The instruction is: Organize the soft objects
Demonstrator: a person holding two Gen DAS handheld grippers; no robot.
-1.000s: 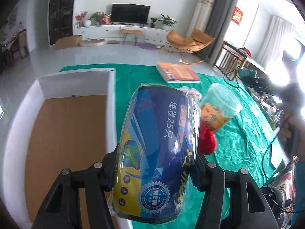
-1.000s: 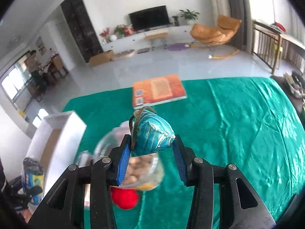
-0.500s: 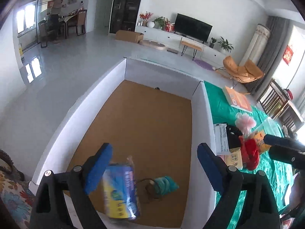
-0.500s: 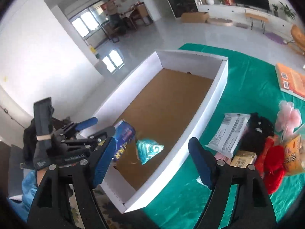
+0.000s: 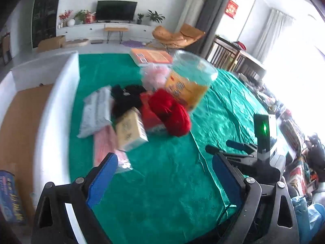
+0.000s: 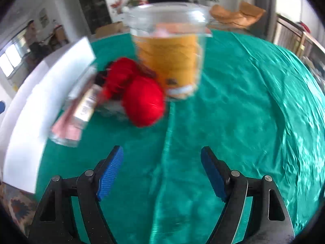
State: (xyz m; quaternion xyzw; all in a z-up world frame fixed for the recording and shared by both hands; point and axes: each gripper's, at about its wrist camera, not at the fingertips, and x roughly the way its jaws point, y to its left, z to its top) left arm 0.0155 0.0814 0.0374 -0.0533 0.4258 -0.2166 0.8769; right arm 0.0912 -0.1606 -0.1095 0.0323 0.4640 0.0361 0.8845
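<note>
My left gripper (image 5: 164, 174) hovers over the green cloth in front of a pile of soft things, its jaws opening with nothing between them. The pile holds a red yarn ball (image 5: 170, 111), a beige tissue pack (image 5: 131, 130), a pink pack (image 5: 104, 146), a grey-white pouch (image 5: 96, 109), a black cloth item (image 5: 126, 97) and a pink puff (image 5: 154, 77). A blue wrapped roll (image 5: 10, 197) lies in the white box (image 5: 54, 122) at the left. My right gripper (image 6: 162, 162) is open and empty above the cloth, short of the red yarn ball (image 6: 144, 101) and the pink pack (image 6: 69, 128). It also shows at the right of the left wrist view (image 5: 225, 147).
A clear plastic jar (image 6: 168, 46) with an orange label stands behind the yarn. An orange book (image 5: 150, 57) lies at the far end of the table. The white box (image 6: 40, 93) borders the cloth on the left. Clutter and a person's hand sit beyond the table's right edge.
Both grippers let go of the blue roll and the teal pouch over the box. They have since swung back right and down over the green cloth, jaws wide.
</note>
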